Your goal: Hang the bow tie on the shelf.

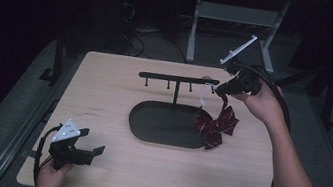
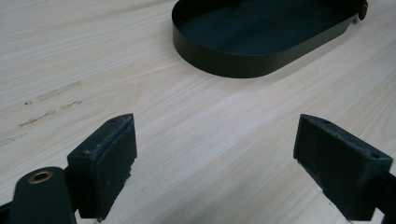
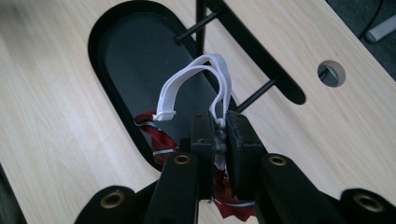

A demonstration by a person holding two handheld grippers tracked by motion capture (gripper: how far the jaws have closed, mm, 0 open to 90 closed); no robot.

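The bow tie [image 1: 217, 124] is dark red with thin pale stripes, its wings pleated and drooping, and a white elastic strap [image 3: 196, 81] loops up from its knot; it hangs just off the right end of the black oval tray [image 1: 149, 126], partly over the rim; the right gripper [image 1: 228, 89] is clenched on the strap's base, beside the right tip of the tray's hanger bar [image 1: 178, 79]; the left gripper [image 1: 94, 152] rests released, jaws wide apart, well below the tray's left end on the wooden table [image 1: 103, 93].
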